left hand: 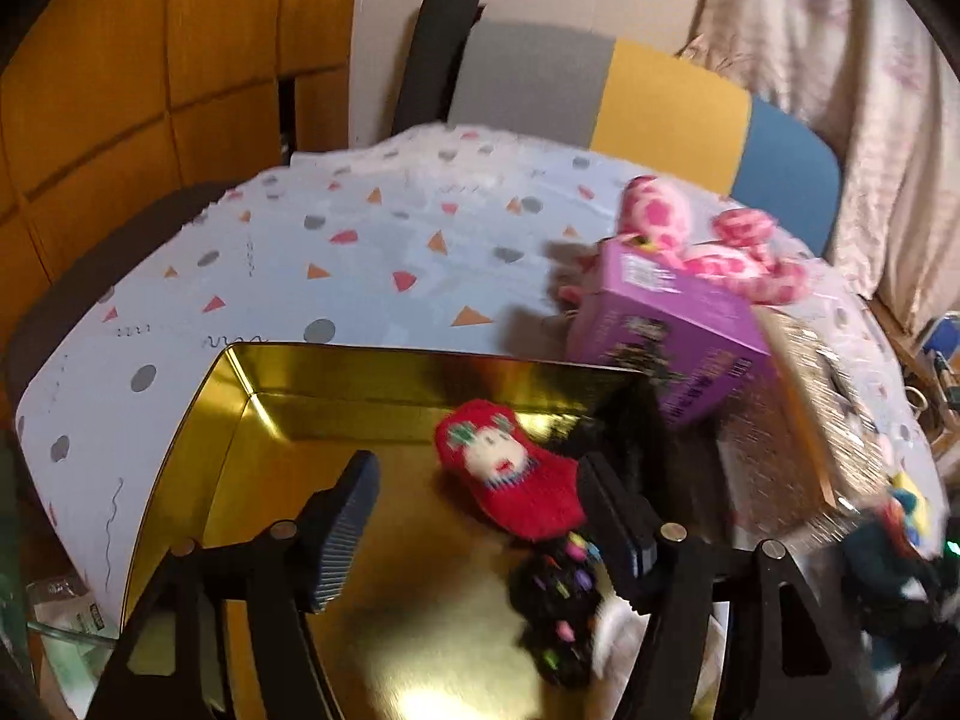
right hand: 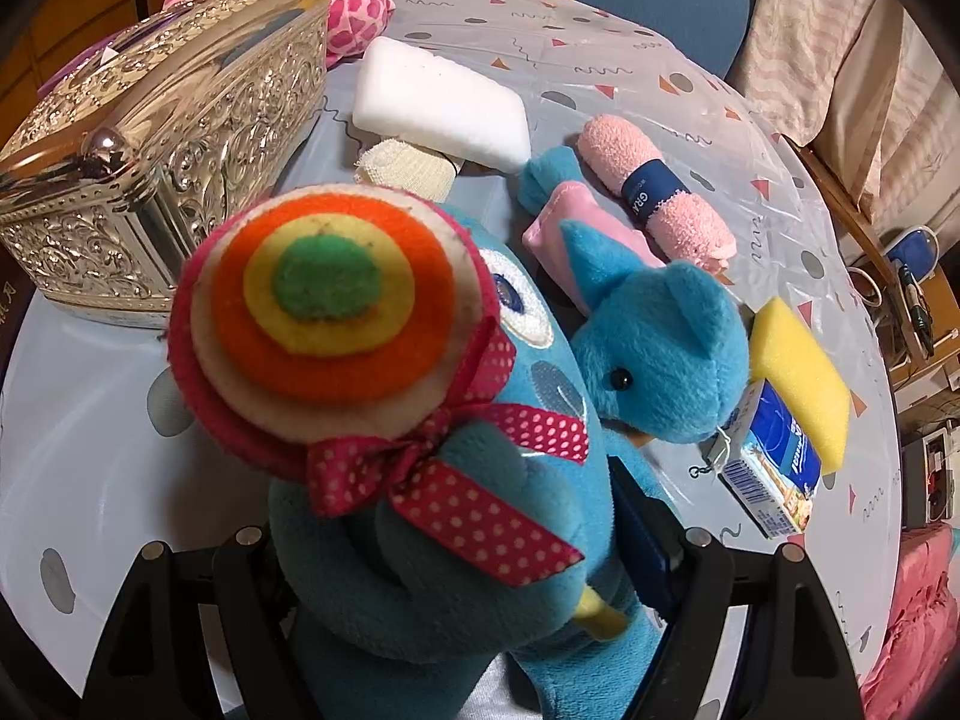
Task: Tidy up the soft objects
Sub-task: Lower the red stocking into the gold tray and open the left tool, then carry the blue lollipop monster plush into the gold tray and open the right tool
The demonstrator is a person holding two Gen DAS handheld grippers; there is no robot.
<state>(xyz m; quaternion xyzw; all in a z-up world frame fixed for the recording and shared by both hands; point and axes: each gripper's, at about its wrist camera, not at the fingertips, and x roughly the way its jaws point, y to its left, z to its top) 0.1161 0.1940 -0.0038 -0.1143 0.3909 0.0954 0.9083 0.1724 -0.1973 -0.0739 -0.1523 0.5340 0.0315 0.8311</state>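
Observation:
In the left wrist view my left gripper is open above a gold tin. A red knitted sock and a black sock with coloured dots lie in the tin by the right finger. In the right wrist view my right gripper is shut on a blue plush toy with a rainbow lollipop and a dotted red bow, held above the table. A second blue plush, a pink towel roll, a pink cloth, a white sponge and a yellow sponge lie beyond.
A purple box and a pink spotted plush sit behind the tin. An ornate silver box stands at the left in the right wrist view. A small blue carton lies by the yellow sponge. Chairs stand behind the table.

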